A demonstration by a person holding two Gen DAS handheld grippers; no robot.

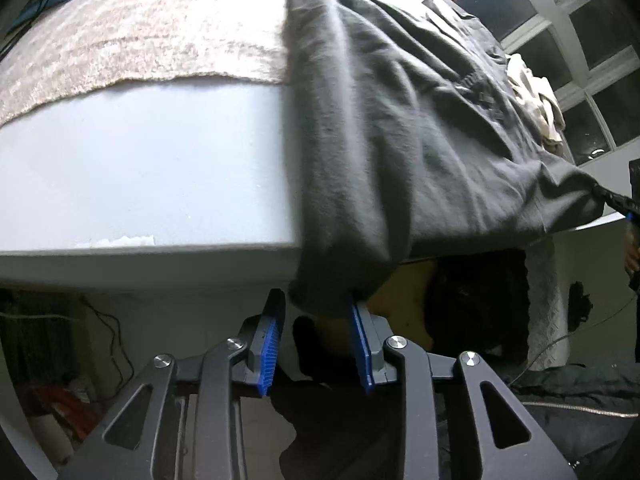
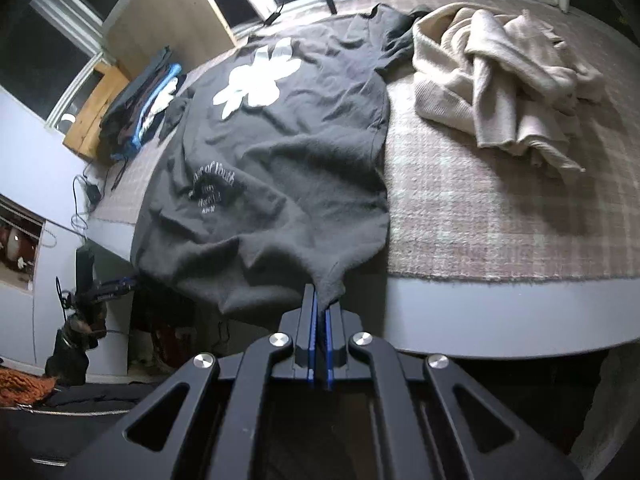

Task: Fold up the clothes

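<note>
A dark grey T-shirt (image 2: 280,152) with a white flower print and lettering lies spread on the bed, its hem hanging over the front edge. My right gripper (image 2: 319,304) is shut on one hem corner, the cloth pinched between its blue pads. In the left wrist view the other hem corner of the T-shirt (image 1: 380,140) droops between the tips of my left gripper (image 1: 316,310). That gripper stands open: its blue pads are apart and not pressing the cloth. The right gripper (image 1: 622,204) also shows at the far right of this view, holding its corner.
A crumpled beige sweater (image 2: 500,80) lies on the plaid blanket (image 2: 500,216) right of the shirt. A stack of folded clothes (image 2: 148,104) sits at the far left of the bed. The white mattress edge (image 1: 140,168) runs in front. Cables and clutter lie below.
</note>
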